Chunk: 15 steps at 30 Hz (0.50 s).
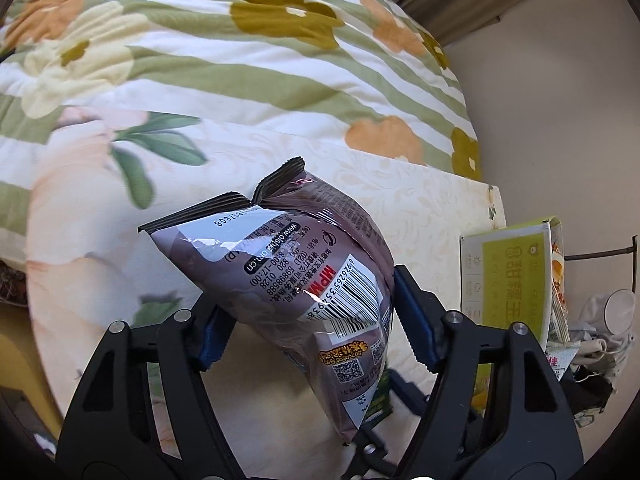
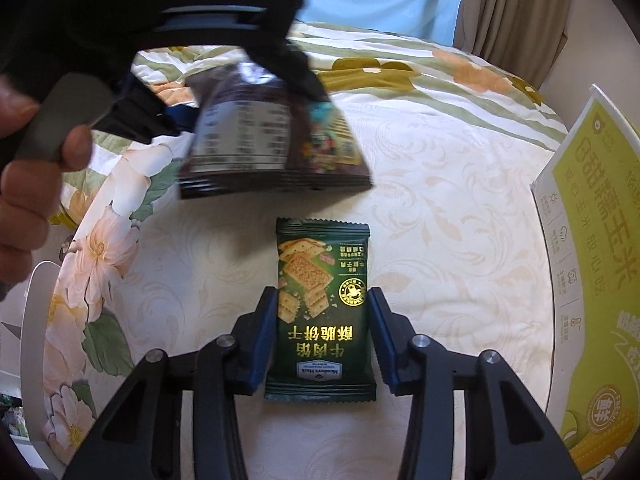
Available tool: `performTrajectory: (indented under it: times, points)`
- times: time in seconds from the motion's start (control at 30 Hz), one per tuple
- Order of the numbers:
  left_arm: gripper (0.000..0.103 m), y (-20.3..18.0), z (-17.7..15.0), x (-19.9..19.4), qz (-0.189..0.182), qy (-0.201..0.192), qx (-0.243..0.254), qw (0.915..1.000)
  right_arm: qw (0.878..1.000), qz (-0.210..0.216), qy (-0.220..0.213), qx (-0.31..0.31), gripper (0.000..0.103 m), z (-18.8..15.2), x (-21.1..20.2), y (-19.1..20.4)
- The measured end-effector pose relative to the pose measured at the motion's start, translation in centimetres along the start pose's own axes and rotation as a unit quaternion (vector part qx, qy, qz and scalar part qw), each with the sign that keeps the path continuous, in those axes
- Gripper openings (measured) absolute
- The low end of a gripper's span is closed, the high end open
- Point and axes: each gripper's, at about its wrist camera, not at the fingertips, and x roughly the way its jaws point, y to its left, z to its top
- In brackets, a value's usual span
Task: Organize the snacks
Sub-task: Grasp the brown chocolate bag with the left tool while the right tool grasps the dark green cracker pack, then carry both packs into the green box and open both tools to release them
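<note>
Right gripper [image 2: 322,340]: fingers spread just wider than the packet, one pad on each long side of the green cracker packet [image 2: 322,312], neither pad clearly touching it. The packet lies flat on the bed [image 2: 440,208], label up, long axis running straight out along the fingers, near sealed end between the finger bases, far end past the tips. Judgement: this hand is the nearer by far; closing straight in across the short width should take it, with no turn of the wrist called for. Beyond the tips and raised off the bed: left gripper [image 1: 308,312], fingers pressed onto the lower half of the purple snack bag [image 1: 300,276], which hangs tilted, crimped top away from the fingers, barcode side toward the camera. In the right wrist view the bag is blurred and hovers above the far end of the green packet, apart from it. To the right of both sets of fingers: yellow-green carton [image 2: 592,264], standing open at the bed's edge, other packets inside it in the left wrist view; likely the place for the snacks. Farthest: flowered quilt [image 1: 240,60], then curtain [image 2: 516,8].
</note>
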Motion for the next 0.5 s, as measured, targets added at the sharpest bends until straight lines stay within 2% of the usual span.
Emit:
performTrajectory:
  times: [0.3, 0.5]
  points:
    - [0.069, 0.4, -0.5, -4.5, 0.004, -0.039, -0.008, 0.9992, 1.000, 0.003, -0.019, 0.019, 0.041, 0.9, -2.7, -0.7]
    - [0.069, -4.3, -0.8, -10.1, 0.008, -0.084, 0.042, 0.9956, 0.996, 0.013, -0.062, 0.055, 0.041, 2.9, -9.3, -2.8]
